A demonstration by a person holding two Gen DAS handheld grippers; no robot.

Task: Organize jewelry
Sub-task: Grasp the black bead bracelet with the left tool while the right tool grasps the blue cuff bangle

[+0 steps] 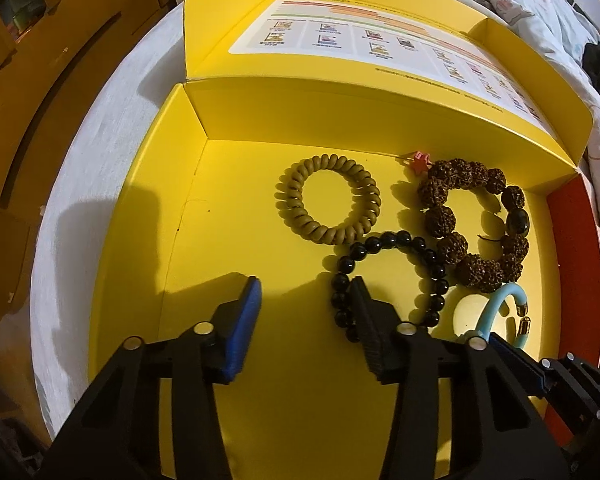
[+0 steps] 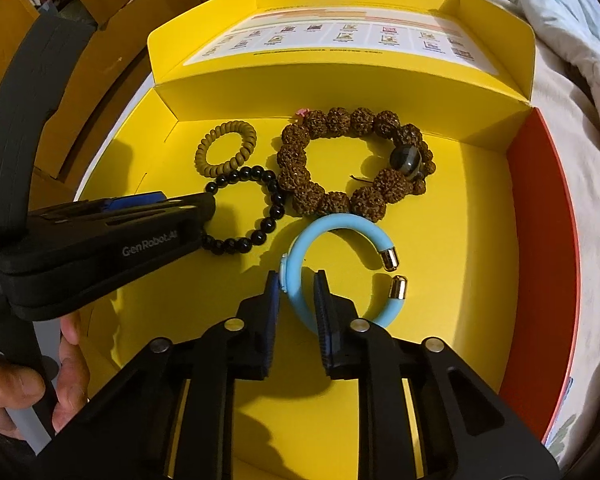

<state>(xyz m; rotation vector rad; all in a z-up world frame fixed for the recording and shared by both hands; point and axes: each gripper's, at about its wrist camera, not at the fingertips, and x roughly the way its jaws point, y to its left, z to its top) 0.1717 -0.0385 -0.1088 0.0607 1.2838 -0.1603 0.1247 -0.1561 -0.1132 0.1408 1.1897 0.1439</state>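
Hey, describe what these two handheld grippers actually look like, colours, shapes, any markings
Both grippers are black angular plastic with round silver pins at the finger joints. The left gripper has blue pads on its fingers; seen from the right wrist camera, its side reads "GenRobot.AI" in pale letters. The right gripper has ribbed blue pads.

A patterned quilt [image 2: 572, 12] lies bunched beside brown cardboard boxes [image 1: 32, 92] behind a white-covered surface [image 1: 100, 152].

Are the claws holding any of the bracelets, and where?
The right gripper pinches the blue bangle on its curved side, opposite the gold ends. The left gripper holds nothing.
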